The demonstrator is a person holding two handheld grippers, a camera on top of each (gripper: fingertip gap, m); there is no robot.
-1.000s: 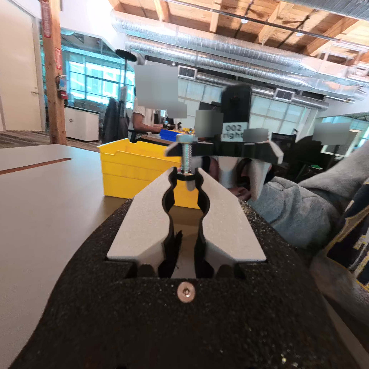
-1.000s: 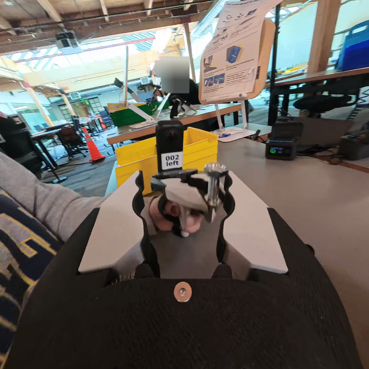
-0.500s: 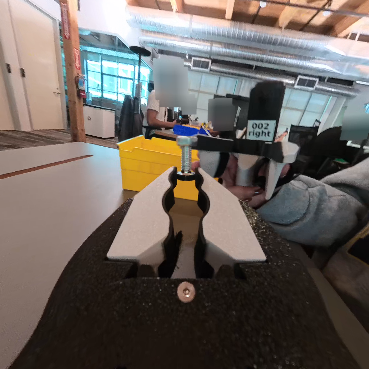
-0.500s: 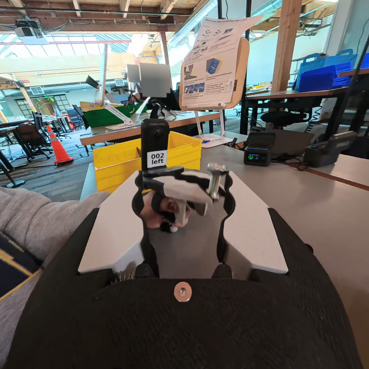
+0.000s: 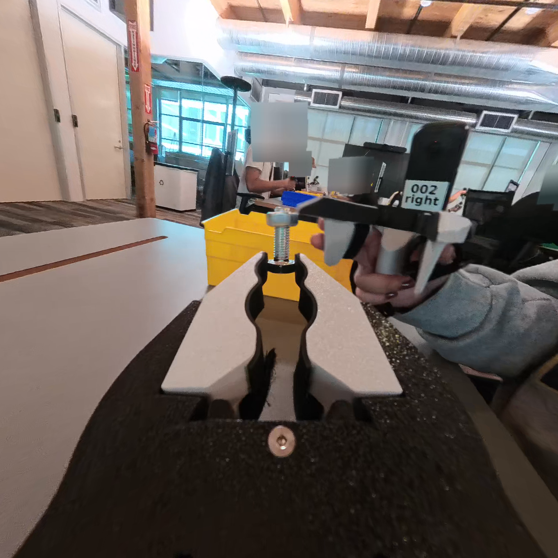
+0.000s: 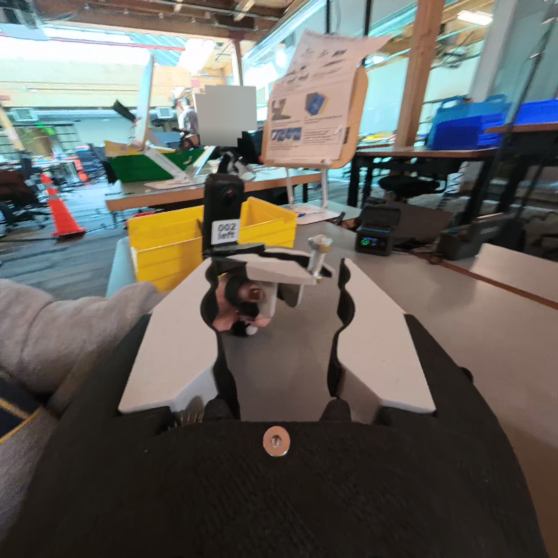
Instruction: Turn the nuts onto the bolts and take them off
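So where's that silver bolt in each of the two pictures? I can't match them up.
Left wrist view: the bolt stands upright just above centre, its lower end pinched at the tips of the left gripper.
Right wrist view: the bolt is right of centre, tilted, sticking up from the left gripper, between the open fingers of the right gripper.
Shared landmark: the yellow bin sits behind the bolt in both.

white printed labels on both black cameras (image 5: 434, 163) (image 6: 222, 208), red signs on wooden post (image 5: 137, 90)
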